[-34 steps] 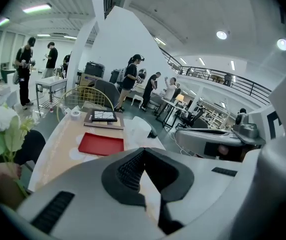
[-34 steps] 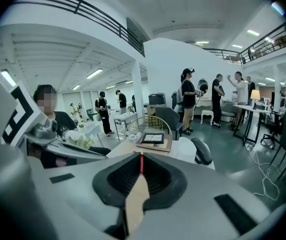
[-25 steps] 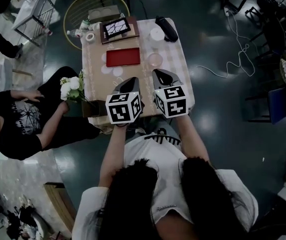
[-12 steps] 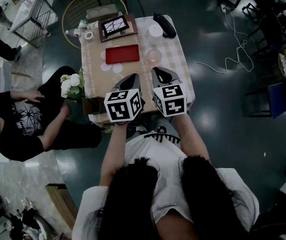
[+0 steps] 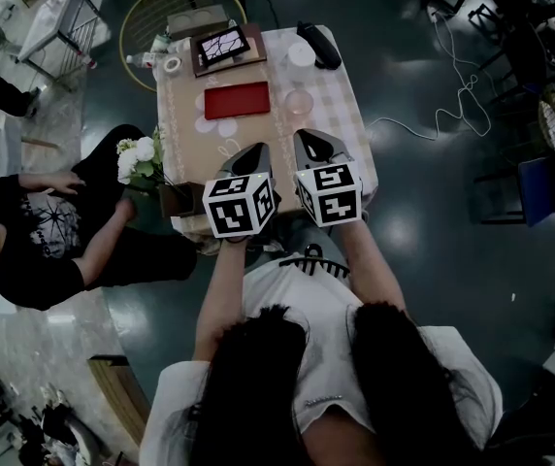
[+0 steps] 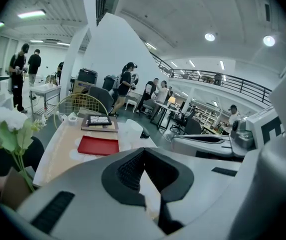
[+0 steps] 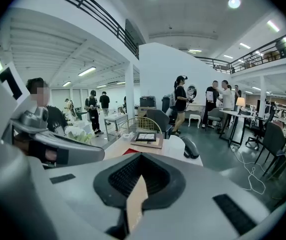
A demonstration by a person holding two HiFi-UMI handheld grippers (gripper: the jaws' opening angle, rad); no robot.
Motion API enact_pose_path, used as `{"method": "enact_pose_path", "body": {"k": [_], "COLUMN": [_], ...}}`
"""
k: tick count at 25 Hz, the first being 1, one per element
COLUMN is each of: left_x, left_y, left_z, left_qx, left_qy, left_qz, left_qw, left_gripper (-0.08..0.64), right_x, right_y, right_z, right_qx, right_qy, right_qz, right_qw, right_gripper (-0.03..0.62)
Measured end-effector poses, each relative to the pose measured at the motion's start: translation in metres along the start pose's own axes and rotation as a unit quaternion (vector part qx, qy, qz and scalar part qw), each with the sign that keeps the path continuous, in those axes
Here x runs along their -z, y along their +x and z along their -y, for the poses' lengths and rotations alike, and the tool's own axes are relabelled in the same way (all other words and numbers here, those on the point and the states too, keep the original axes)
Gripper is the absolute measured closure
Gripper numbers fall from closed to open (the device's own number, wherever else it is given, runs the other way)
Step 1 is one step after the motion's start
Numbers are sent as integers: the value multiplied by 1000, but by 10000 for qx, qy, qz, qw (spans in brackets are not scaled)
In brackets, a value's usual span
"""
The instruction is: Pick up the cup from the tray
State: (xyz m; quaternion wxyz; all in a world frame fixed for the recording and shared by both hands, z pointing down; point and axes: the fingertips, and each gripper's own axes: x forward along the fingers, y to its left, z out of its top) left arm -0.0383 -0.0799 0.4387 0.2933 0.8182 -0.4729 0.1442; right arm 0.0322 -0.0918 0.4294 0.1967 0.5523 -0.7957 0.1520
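Barely shifted since a second ago, left gripper (image 5: 255, 151) and right gripper (image 5: 309, 142) are held closed and empty, well short of the translucent cup (image 5: 300, 101) just right of the red tray (image 5: 237, 99); it could be toppled if reached with jaws unopened.

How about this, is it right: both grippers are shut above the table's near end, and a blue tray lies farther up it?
Not quite: the head view shows the tray is red, not blue. The left gripper and right gripper are indeed shut above the near end of the table.
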Motion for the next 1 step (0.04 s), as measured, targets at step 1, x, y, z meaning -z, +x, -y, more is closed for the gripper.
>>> {"method": "enact_pose_path", "body": {"k": [1], "left_x": [1], "left_y": [-1], "left_z": [0], "left_qx": [-2], "left_qy": [0], "left_qz": [0], "left_qw": [10000], "left_gripper": [558], "right_x": [1], "right_y": [-1], "right_z": [-1], "right_qx": [0], "right_qy": [-7], "right_qz": [-1], "right_qw": [10000], "right_gripper": [586]}}
